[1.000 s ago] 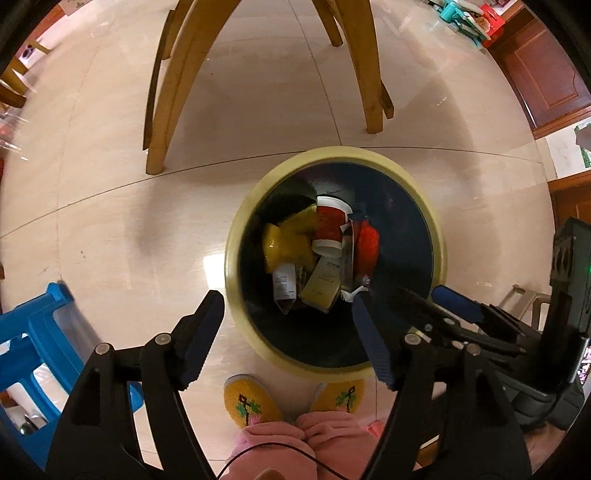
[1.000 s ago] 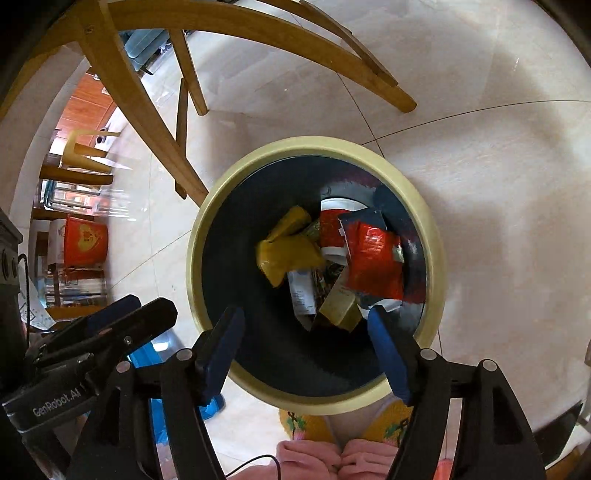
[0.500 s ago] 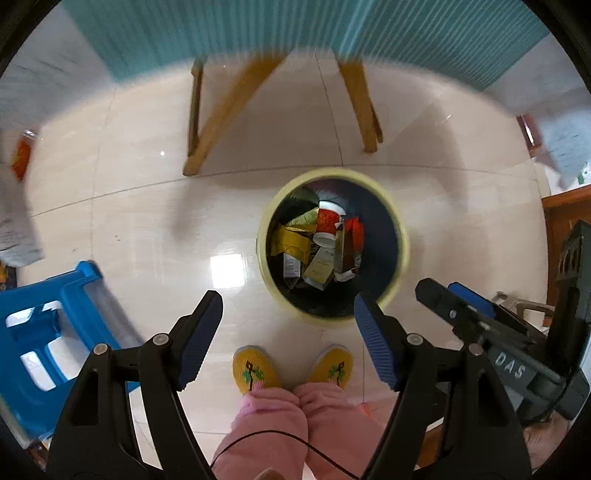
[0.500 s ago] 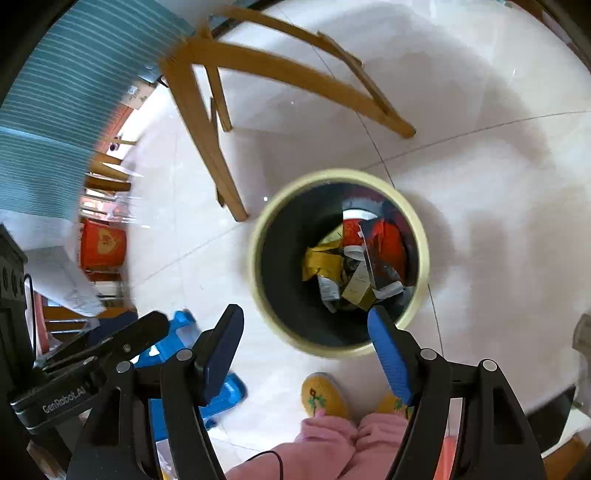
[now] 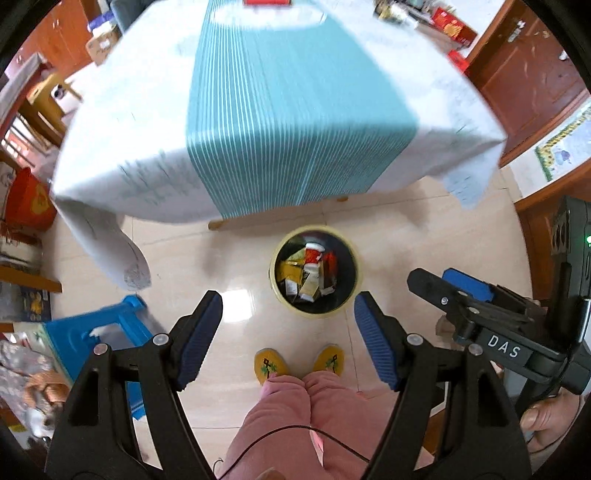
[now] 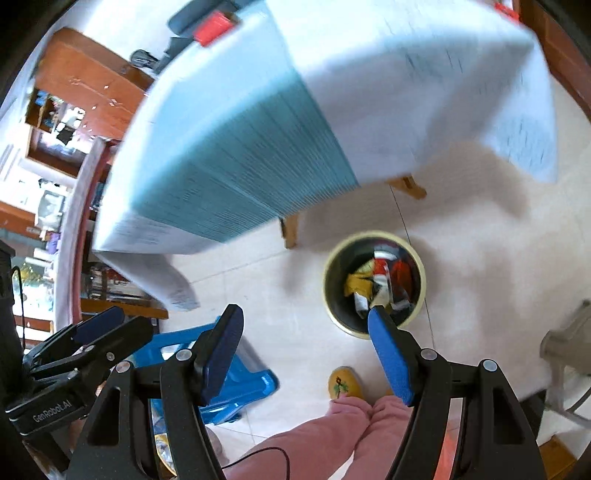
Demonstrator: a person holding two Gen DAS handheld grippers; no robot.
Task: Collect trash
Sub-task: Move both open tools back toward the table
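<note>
A round bin (image 5: 274, 266) with a pale yellow rim stands on the tiled floor far below me, holding red, yellow and white wrappers and cartons (image 5: 312, 271). The same bin (image 6: 421, 295) shows in the right wrist view. My left gripper (image 5: 288, 317) hangs open high above the floor with nothing between its blue pads. My right gripper (image 6: 304, 332) is open and empty too; its body (image 5: 480, 317) shows at the right of the left wrist view. Blurred items, some red (image 5: 452, 24), lie along the far edge of the table.
A table with a white cloth and teal striped runner (image 5: 280, 103) fills the upper half of both views, wooden legs (image 6: 290, 230) under it. A blue stool (image 5: 96, 339) stands on the left. The person's yellow slippers (image 5: 269, 363) and pink trousers are below me.
Both grippers have risen far above the bin, which has shrunk in both views. The tabletop has come into view from above. Both stayed open and empty.
</note>
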